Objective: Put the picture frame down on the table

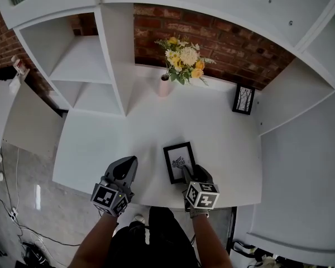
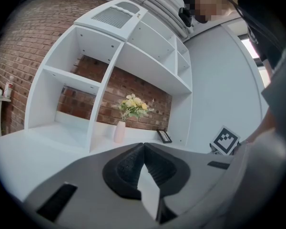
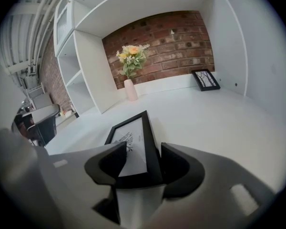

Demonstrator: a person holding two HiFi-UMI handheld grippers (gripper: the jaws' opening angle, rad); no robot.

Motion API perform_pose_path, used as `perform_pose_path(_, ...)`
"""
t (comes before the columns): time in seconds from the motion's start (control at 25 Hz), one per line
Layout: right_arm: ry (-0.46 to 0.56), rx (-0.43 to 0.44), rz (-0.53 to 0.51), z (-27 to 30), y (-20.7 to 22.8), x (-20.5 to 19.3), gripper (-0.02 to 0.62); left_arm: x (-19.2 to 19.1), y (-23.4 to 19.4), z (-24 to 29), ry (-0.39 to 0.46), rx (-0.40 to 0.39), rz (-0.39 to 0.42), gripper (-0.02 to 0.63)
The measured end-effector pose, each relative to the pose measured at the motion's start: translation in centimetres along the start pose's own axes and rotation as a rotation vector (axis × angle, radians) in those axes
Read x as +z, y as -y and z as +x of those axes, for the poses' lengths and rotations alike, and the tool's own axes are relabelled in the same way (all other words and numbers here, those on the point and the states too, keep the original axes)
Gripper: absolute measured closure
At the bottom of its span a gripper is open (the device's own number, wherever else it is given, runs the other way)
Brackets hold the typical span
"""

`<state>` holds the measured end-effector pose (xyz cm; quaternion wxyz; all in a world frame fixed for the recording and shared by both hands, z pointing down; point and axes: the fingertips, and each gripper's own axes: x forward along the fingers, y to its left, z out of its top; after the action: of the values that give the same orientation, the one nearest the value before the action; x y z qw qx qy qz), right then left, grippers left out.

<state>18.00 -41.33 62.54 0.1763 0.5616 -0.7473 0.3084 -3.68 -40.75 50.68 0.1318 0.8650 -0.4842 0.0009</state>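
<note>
right gripper (image 3: 140,165) grips picture frame (image 3: 133,140) near table (image 3: 214,128) edge

Bare table (image 1: 223,144) ahead, vase (image 1: 164,86) and second frame (image 1: 244,99) well back, shelving (image 1: 109,66) left

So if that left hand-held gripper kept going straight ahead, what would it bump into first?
Nothing nearby: the left hand-held gripper points across bare table. At the far end the vase of flowers stands roughly in line, though depth is unclear and it might pass beside it.
</note>
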Motion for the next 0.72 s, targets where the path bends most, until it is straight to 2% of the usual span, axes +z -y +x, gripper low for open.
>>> perform_pose_path(0.56,-0.057,0.066,-0.052,2.6,-2.6,0.6,0.367,0.3,-1.8,-0.5,0.021,0.074,-0.021,0.601)
perform_pose_path(0.72,-0.079,0.062,-0.104,3.1,-3.0,0.5,0.367,0.4,-2.1,-1.1,0.022,0.097,-0.025,0.601)
